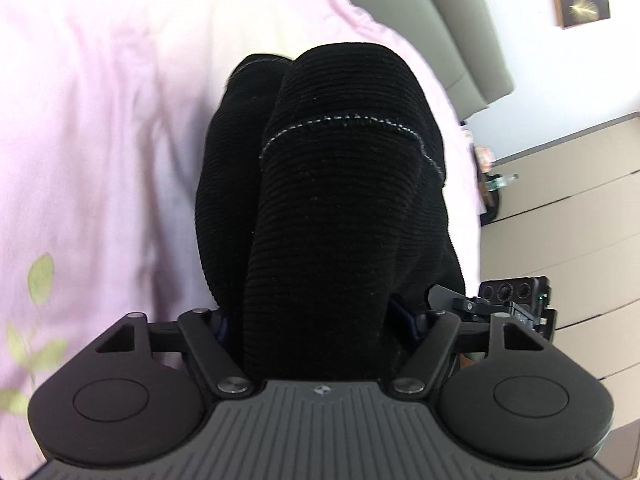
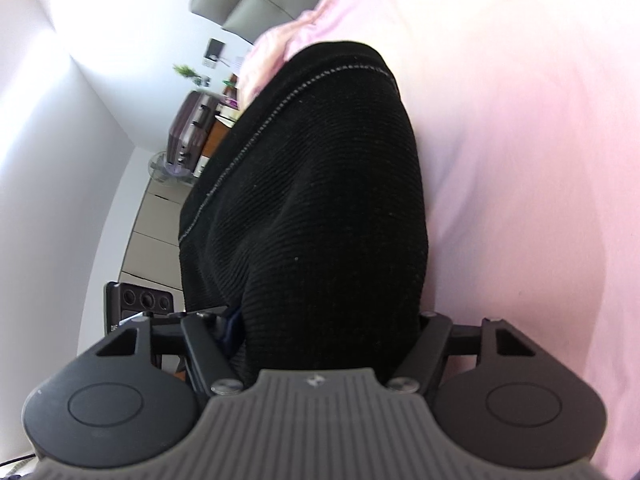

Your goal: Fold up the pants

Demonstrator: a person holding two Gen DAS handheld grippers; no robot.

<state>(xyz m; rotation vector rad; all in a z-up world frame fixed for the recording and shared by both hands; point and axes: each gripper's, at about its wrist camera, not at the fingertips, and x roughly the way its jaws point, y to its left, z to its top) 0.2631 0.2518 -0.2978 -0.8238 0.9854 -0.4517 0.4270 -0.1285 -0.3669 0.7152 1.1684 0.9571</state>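
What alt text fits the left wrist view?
Black ribbed pants fill the centre, bunched between the fingers of the left gripper and draped forward over a pale pink bedsheet. A line of white stitching crosses the fabric; the right gripper and grey drawers show at the right edge.

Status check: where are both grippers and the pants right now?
Left gripper and right gripper: black pants bunched between the jaws, grip not confirmed. Pants draped over the pink bedsheet. Nothing in the way.
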